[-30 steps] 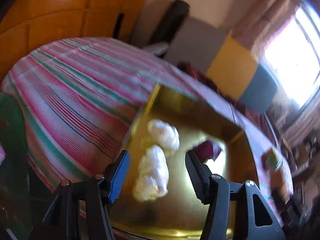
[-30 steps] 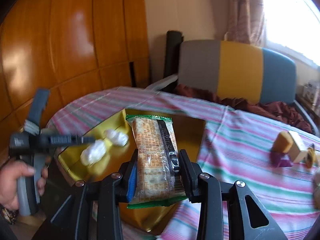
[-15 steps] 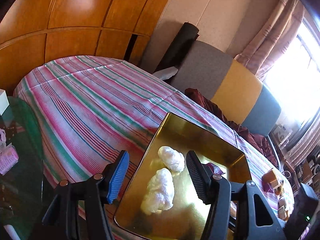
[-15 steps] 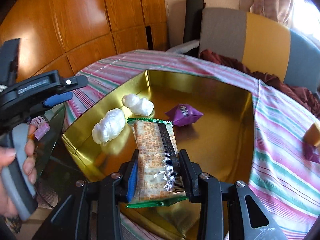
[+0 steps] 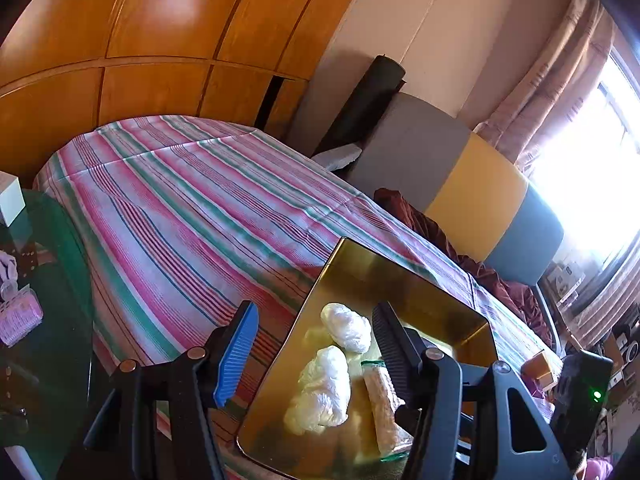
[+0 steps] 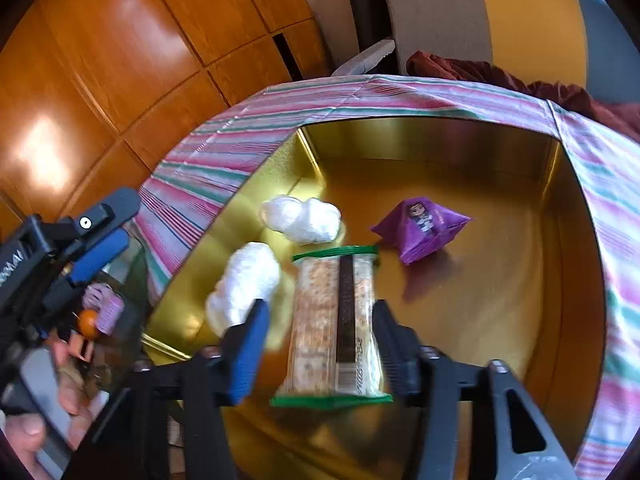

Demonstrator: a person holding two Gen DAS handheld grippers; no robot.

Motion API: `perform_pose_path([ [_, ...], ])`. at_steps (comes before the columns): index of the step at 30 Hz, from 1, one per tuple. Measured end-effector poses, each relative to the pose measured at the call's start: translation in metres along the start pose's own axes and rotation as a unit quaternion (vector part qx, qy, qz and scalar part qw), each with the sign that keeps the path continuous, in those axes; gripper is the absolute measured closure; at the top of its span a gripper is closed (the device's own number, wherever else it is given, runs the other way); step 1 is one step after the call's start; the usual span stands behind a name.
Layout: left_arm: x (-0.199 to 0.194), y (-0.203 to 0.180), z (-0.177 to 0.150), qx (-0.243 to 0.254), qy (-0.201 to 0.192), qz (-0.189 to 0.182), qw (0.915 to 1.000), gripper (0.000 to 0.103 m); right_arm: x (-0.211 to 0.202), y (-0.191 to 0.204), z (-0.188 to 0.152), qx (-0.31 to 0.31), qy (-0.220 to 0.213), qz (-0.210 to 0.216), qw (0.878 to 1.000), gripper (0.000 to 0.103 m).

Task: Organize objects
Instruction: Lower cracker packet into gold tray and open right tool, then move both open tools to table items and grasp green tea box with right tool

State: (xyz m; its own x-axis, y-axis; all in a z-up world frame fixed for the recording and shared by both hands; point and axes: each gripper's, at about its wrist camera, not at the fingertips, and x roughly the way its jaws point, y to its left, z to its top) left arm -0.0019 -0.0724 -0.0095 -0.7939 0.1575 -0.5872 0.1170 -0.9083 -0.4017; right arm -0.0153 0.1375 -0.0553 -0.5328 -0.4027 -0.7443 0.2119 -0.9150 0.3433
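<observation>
Right gripper [image 6: 320, 344] jaws opening, letting cracker pack [image 6: 334, 328] go inside gold tray [image 6: 432, 136], cotton wads [image 6: 244, 284] at 9 o'clock. Left gripper [image 5: 316, 356] jaws spreading wide, gripping nothing. Advice: clear both pads before lifting, avoid dragging pack.

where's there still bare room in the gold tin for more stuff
Free: the tin's floor right of the cracker pack, below the purple pouch, and the far strip behind it. Crowded: the left side, with two white bundles beside the pack.
</observation>
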Motion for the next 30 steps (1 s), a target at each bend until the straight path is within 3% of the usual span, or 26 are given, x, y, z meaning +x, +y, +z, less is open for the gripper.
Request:
perform_pose_path([
  [3,0.001,-0.001,-0.002,0.002,0.002,-0.002,1.0000,0.043,-0.009,0.006,-0.005,-0.016,-0.015,0.003,1.000,0.044],
  [16,0.007,-0.024,-0.018,0.043,0.030,-0.021,0.9984,0.043,-0.071,0.001,-0.007,-0.068,-0.087,-0.063,0.992,0.039],
  [23,0.005,-0.039,-0.026,0.065,0.037,-0.052,0.9959,0.040,-0.100,-0.024,-0.003,-0.061,-0.116,-0.095,0.987,0.039],
  [30,-0.001,-0.059,-0.035,0.100,0.038,-0.084,0.9907,0.037,-0.134,-0.073,-0.008,-0.028,-0.136,-0.146,0.980,0.039],
])
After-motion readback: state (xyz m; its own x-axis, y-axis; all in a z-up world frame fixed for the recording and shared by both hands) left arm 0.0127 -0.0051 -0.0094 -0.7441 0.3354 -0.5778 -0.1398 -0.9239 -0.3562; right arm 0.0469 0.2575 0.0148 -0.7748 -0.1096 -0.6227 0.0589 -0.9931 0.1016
